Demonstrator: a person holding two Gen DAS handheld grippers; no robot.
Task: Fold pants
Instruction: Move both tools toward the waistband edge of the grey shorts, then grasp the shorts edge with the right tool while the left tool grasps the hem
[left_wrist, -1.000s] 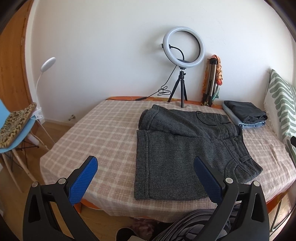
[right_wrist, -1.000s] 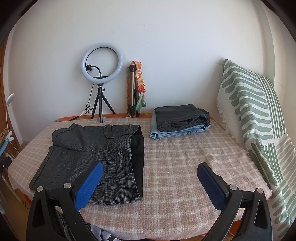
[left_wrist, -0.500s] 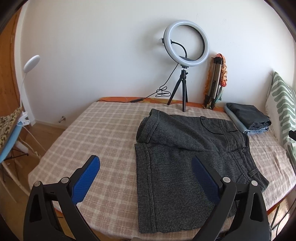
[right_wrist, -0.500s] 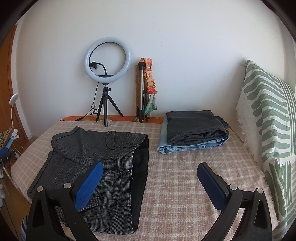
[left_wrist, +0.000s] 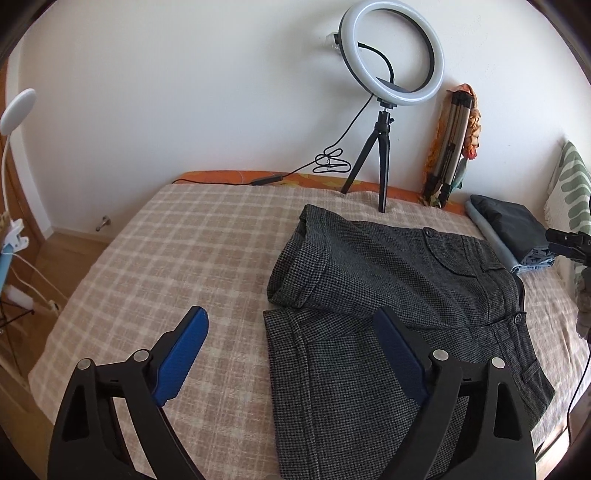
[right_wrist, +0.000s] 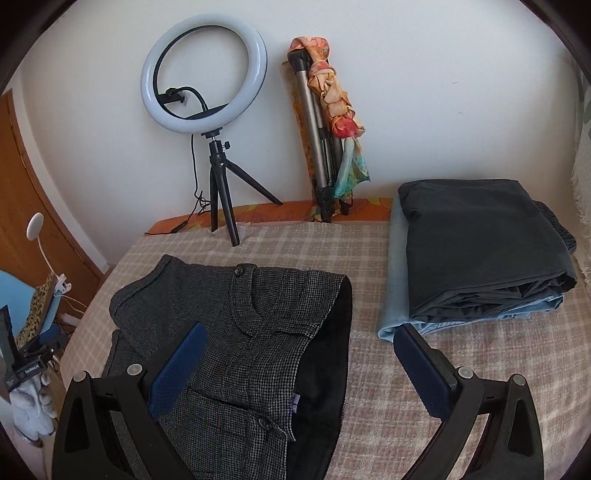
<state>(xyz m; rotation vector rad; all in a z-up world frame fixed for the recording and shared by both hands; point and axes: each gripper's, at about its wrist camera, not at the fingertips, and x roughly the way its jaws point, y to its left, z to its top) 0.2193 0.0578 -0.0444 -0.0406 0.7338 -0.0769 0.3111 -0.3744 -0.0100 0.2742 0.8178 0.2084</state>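
Grey houndstooth pants (left_wrist: 388, 295) lie spread on the checked bed cover (left_wrist: 177, 251), leg hems to the left and waistband to the right. The far leg's hem is rumpled up. In the right wrist view the pants (right_wrist: 240, 332) show their buttoned waistband and black lining. My left gripper (left_wrist: 291, 332) is open and empty, hovering above the near leg's hem. My right gripper (right_wrist: 299, 350) is open and empty above the waistband end.
A ring light on a small tripod (left_wrist: 391, 92) and a folded tripod wrapped in a scarf (right_wrist: 325, 122) stand at the wall. A stack of folded dark and light-blue clothes (right_wrist: 476, 258) lies at the back right. A green-patterned pillow (left_wrist: 569, 192) stands at the far right.
Both grippers have moved forward and lower over the bed, closer to the pants. Both stayed open and empty.
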